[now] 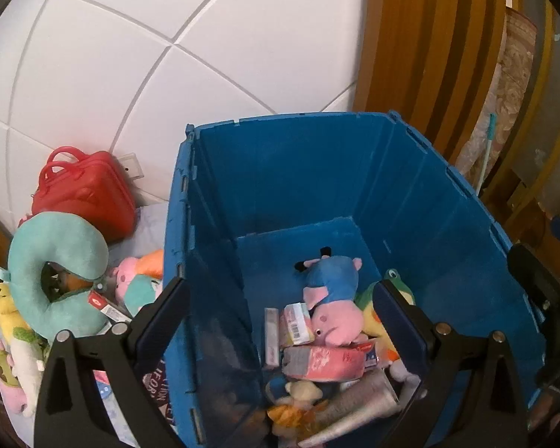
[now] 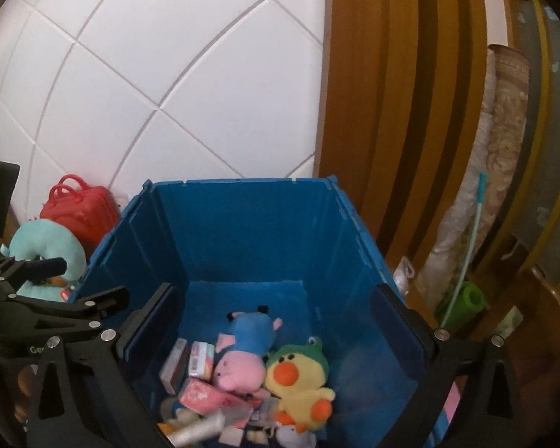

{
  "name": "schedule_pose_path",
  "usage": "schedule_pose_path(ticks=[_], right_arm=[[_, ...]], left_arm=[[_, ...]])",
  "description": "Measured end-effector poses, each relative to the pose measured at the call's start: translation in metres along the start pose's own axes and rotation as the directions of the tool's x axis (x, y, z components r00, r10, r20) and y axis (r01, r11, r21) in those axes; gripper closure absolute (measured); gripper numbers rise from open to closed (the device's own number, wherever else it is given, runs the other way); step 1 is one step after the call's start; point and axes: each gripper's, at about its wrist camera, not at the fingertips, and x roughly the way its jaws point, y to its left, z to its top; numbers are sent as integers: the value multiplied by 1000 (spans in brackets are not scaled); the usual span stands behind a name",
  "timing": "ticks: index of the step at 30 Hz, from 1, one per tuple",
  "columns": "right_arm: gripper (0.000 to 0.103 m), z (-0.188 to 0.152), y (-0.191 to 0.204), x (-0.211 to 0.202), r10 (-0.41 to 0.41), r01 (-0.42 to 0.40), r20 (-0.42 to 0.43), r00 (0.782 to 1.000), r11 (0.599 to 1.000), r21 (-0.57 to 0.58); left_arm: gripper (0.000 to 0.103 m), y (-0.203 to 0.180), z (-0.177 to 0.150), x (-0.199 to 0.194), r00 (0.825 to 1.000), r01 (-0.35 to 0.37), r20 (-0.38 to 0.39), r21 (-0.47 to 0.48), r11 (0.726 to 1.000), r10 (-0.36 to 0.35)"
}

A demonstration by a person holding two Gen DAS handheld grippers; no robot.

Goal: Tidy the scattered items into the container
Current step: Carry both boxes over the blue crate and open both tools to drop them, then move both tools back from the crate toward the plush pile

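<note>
Nearest, the left hand-held gripper and right hand-held gripper hang over the blue container, jaws spread wide, nothing between them. Inside the container lie a pink pig plush and a yellow duck plush. Left of the container, outside, sit a red bag and teal neck pillow.

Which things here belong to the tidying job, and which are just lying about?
Job:
- blue crate
- already inside: pig plush, yellow duck plush, pink boxes
- still outside, left of the crate: teal neck pillow, pink plush, yellow plush

Lying about:
- red handbag
- rolled rug
- green roll
</note>
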Motion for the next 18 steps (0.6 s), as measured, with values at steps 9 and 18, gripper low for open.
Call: schedule_pose_path(ticks=[9,18], right_arm=[[0,-10,26,-31,-27,27,1,1000,1000,-5],[0,-27,81,-59,-30,30,3,1000,999,-12]], left_arm=[[3,27,-29,-38,1000,-9,16,12,1000,9],[3,70,-63,-78,999,-5,47,19,1000,4]])
